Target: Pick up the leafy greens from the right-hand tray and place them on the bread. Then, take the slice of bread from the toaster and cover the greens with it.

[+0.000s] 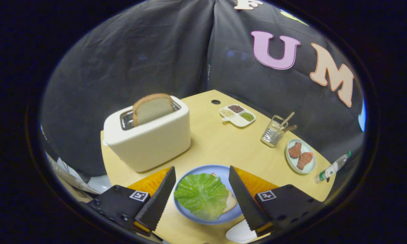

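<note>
A green lettuce leaf (201, 195) lies on a slice of bread (231, 201) on the blue plate (196, 170), directly between my two fingers. My gripper (202, 173) is open and hovers over the plate with nothing held. Beyond the left finger stands a cream toaster (148, 140) with a slice of bread (152, 108) sticking up out of its slot.
On the yellow table (220, 145), beyond the right finger, sit a small plate with two brown meat pieces (300, 156), a glass holding utensils (274, 133), a divided dish of seasonings (237, 115) and a small bottle (332, 167). An orange mat (254, 183) lies under the blue plate.
</note>
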Demonstrator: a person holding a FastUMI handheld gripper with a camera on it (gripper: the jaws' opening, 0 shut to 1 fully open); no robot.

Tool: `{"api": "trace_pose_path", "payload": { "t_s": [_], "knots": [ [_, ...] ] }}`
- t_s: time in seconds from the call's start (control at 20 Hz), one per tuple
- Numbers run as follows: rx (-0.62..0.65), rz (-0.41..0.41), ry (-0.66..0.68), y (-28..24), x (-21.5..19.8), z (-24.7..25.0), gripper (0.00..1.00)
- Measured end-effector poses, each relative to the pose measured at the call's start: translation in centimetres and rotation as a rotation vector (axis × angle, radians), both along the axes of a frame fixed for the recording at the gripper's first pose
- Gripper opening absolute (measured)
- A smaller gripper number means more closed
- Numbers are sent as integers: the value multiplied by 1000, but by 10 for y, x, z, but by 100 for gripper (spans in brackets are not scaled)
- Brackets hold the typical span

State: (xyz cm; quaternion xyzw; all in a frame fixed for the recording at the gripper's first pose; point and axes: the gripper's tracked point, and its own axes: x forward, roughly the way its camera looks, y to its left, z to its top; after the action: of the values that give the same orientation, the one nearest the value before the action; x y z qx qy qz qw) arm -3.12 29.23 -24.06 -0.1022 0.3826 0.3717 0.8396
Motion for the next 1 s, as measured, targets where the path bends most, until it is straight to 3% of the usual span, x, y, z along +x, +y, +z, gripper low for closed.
{"api": "trace_pose_path", "payload": {
  "t_s": [0.5,1.0],
  "knots": [
    [59,8,20,61,4,55,100],
    [121,-53,106,114,19,72,100]
  ]
}}
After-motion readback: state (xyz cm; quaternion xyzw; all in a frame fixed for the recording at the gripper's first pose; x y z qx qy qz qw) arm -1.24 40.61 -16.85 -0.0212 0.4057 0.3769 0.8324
